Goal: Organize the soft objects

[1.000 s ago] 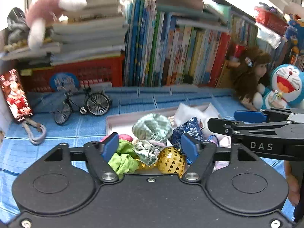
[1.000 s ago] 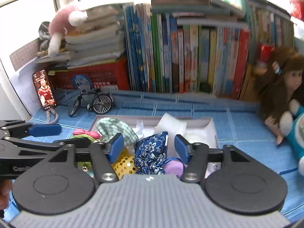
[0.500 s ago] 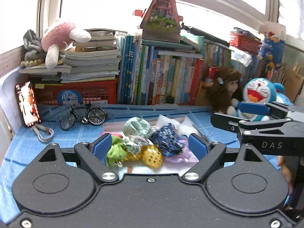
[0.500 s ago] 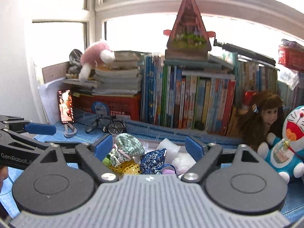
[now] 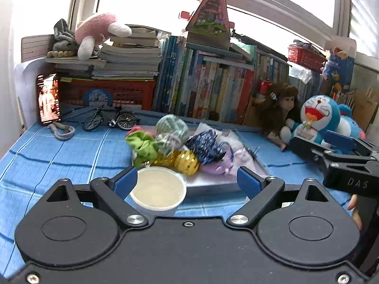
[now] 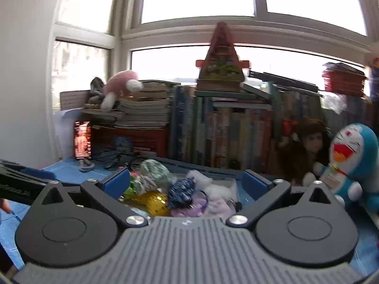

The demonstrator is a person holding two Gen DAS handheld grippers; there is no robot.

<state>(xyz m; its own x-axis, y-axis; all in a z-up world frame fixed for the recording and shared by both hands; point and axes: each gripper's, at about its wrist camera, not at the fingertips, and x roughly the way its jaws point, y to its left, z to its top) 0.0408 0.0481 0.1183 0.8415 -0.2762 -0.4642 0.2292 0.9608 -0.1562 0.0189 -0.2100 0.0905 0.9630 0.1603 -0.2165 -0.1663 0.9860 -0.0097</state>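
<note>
A heap of soft scrunchies lies in a shallow white tray (image 5: 213,185) on the blue mat: green (image 5: 142,145), mint (image 5: 171,127), navy floral (image 5: 205,145), yellow sequined (image 5: 187,162) and pale purple (image 5: 218,166). My left gripper (image 5: 187,182) hangs short of the tray, its jaws opening and gripping nothing. A white paper cup (image 5: 158,193) stands between its fingers by the left pad, unpressed. My right gripper (image 6: 187,182) also faces the heap (image 6: 165,189), its jaws opening wide with nothing held. Each gripper shows at the edge of the other's view: the right one (image 5: 343,163), the left one (image 6: 21,185).
Behind the tray a row of books (image 5: 213,90) and a red crate (image 5: 106,93) line the window. A toy bicycle (image 5: 111,119), a lit phone (image 5: 48,100) and a carabiner (image 5: 62,130) sit at left. A doll (image 5: 277,108) and a blue cat plush (image 5: 317,120) sit at right.
Both grippers drew back from the tray and their jaws spread wider. The scrunchies now lie farther off, and the white cup has come into the left wrist view.
</note>
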